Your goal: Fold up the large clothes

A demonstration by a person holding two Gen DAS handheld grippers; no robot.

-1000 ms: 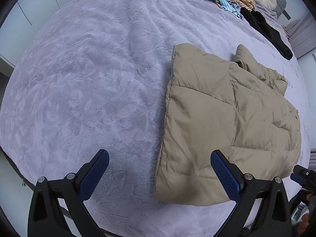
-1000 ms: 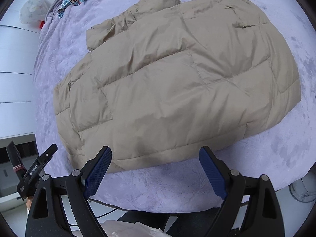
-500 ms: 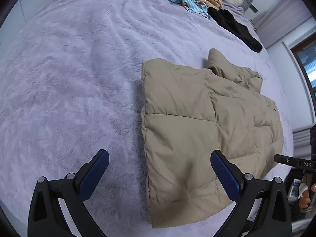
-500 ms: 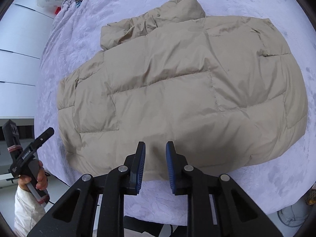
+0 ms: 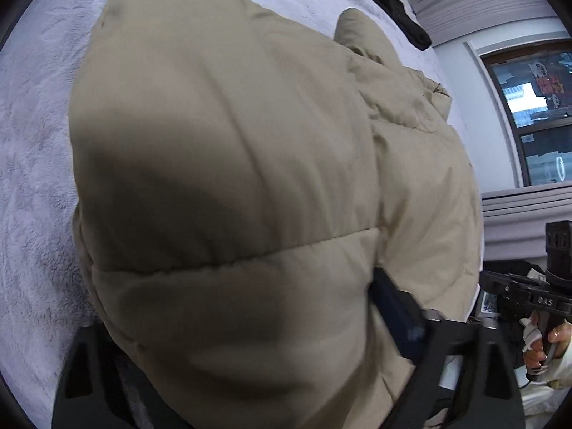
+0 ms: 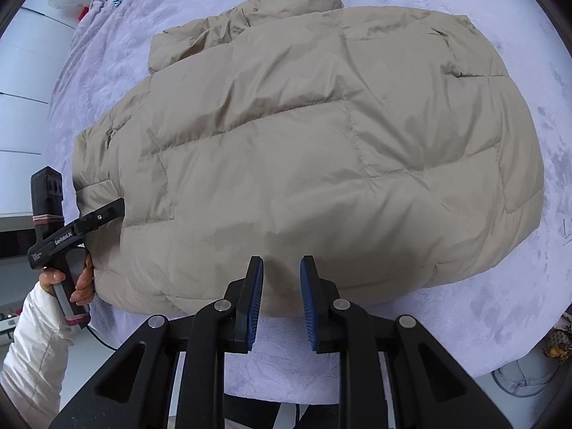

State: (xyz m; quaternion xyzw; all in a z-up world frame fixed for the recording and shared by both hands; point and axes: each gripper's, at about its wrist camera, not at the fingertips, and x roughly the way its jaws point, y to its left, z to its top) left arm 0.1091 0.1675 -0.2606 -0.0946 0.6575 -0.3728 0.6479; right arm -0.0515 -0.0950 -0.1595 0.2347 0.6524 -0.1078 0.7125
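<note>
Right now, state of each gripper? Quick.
Left gripper: closing around the near corner of the tan jacket; grip not yet certain.
Right gripper: narrowed over the jacket's near hem, holding nothing visible.

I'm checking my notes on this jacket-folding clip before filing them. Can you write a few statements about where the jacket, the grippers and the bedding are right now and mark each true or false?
1. The beige puffer jacket lies on a lavender blanket. True.
2. The right gripper hangs at the jacket's near hem with its fingers a narrow gap apart. True.
3. The left gripper is far from the jacket. False: its jaws are closing with the jacket's edge between them.
4. The jacket is black. False: it is beige; a black garment lies farther up the bed.
5. The person's sleeve is white. True.
</note>
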